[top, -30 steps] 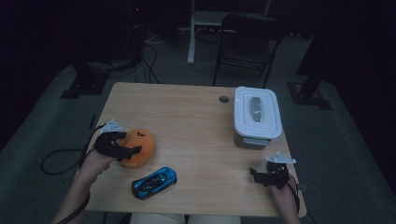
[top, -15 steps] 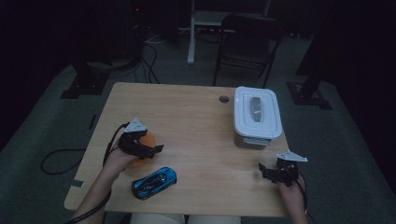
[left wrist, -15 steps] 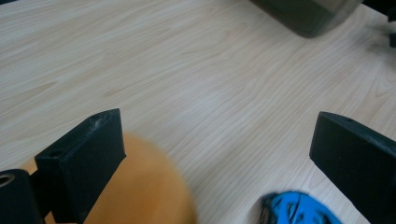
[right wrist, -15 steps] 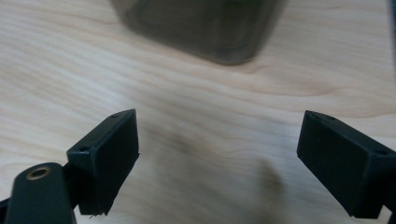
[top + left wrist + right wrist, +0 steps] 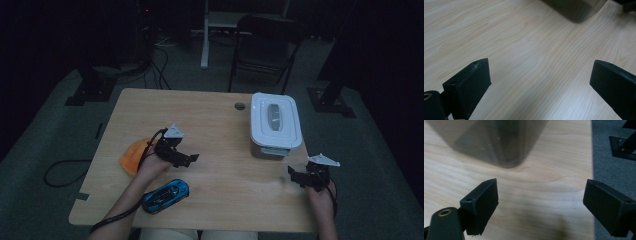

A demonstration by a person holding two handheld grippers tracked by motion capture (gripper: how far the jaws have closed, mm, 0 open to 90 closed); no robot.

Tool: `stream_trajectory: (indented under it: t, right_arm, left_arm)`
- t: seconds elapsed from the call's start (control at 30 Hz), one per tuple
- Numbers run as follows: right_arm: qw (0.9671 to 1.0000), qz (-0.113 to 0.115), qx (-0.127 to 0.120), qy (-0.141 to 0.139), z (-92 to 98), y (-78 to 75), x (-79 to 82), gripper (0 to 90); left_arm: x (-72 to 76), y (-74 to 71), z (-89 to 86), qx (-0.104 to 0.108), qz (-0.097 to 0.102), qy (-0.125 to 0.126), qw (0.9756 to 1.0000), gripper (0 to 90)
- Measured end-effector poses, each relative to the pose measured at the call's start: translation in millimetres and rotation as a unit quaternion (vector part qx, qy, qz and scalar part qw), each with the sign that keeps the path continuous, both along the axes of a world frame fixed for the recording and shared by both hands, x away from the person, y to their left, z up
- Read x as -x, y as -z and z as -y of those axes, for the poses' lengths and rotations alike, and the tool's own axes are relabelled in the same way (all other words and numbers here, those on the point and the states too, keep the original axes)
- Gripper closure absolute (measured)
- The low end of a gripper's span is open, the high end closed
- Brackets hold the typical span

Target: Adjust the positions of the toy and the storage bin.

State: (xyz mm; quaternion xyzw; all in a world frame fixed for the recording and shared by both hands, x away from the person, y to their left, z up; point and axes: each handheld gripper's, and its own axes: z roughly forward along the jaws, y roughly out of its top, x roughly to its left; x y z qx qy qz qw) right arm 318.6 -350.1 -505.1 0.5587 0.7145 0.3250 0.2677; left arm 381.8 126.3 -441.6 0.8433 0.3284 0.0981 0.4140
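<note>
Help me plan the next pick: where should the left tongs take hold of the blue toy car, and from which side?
Probably across the blue toy car's narrow middle, coming straight down from above. It lies flat on the table, long and slim, set at a slant, so the open left tongs should turn to close across its width.

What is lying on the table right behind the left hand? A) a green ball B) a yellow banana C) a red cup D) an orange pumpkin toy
D: in the high view the orange pumpkin toy lies on the table just behind the left hand-held gripper, near the blue toy car.
</note>
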Motion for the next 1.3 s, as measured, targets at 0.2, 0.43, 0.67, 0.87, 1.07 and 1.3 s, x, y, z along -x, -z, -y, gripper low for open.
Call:
stream_trajectory:
  t: [0.2,0.43,0.67,0.87,1.07,1.3]
  right_arm:
    - [0.9998,0.014,-0.004,0.013,8.9,-3.4,-8.9,12.3]
    - [0.9995,0.013,-0.006,0.027,17.4,-3.6,-22.8,12.3]
    - [0.9988,0.020,-0.014,0.042,27.6,-3.4,-34.2,12.3]
    - [0.9981,0.026,-0.009,0.056,26.5,0.2,-45.1,12.3]
    - [0.9977,0.022,-0.019,0.061,29.0,3.6,-54.0,12.3]
    - [0.9971,0.014,-0.030,0.068,32.2,4.9,-65.5,12.4]
  left_arm:
    - [-13.1,8.7,28.0,-0.009,0.005,0.003,0.9999,3.8]
    - [-34.9,16.7,54.9,-0.020,0.002,-0.013,0.9997,3.8]
    - [-52.6,20.4,76.6,-0.016,0.001,-0.022,0.9996,3.8]
    - [-57.8,31.4,95.8,-0.015,0.004,-0.026,0.9995,3.8]
    - [-65.5,38.5,108.1,-0.007,-0.001,-0.027,0.9996,3.8]
    - [-75.8,44.0,121.5,-0.010,0.000,-0.033,0.9994,3.8]
